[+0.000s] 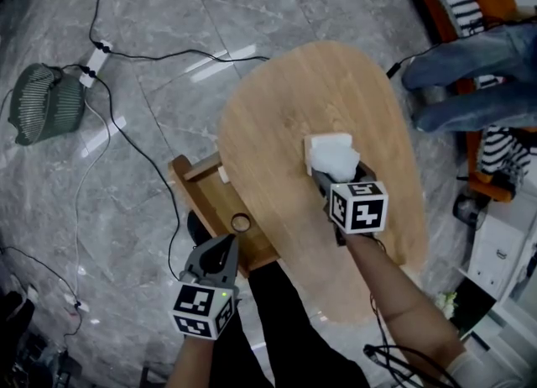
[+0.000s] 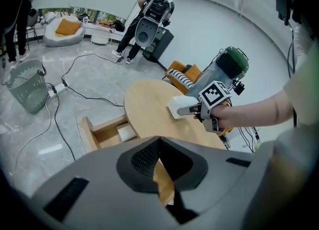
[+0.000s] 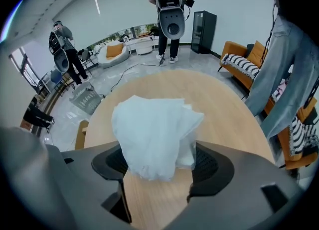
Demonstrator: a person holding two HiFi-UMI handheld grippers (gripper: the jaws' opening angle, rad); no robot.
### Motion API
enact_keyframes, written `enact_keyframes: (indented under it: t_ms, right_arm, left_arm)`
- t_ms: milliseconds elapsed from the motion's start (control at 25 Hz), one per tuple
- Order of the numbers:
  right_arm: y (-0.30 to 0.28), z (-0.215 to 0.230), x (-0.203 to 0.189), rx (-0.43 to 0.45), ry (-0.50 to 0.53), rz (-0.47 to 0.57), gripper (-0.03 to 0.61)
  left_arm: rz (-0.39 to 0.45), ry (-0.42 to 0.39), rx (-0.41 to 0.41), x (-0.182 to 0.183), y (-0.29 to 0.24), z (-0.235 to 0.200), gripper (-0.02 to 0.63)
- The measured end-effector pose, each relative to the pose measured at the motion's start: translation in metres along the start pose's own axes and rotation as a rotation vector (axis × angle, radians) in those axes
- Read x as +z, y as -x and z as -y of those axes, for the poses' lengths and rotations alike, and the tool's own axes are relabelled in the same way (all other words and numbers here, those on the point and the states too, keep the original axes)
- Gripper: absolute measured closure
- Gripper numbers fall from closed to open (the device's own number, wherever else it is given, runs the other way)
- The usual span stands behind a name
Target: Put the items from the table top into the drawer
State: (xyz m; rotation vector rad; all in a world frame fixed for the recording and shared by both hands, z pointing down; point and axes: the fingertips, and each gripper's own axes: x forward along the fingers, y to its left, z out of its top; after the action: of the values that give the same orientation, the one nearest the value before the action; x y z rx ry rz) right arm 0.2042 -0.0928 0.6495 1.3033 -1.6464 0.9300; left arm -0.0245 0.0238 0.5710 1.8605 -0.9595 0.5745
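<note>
Gripping: right tongs [image 3: 162, 163] clenched on the white tissue bundle [image 3: 154, 124], which sits between their pads over the bench [image 3: 227, 117] | Bundle: soft, crumpled, pale and slightly translucent, with loose folds drooping below the pads | Left tongs [image 2: 159, 145]: closed, empty, near the open drawer [image 2: 87, 133]

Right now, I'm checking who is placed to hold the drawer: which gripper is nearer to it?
Left. The left gripper is at the front edge of the drawer; the right gripper is away over the table, jaws on white tissues.
</note>
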Motion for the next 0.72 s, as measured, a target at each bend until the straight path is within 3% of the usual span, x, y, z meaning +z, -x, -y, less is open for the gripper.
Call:
enact_keyframes:
  t_ms: [720]
  right_arm:
    - [0.014, -0.092, -0.032, 0.112, 0.014, -0.007, 0.213]
  left_arm:
    - [-0.006, -0.015, -0.021, -0.032, 0.036, -0.025, 0.614]
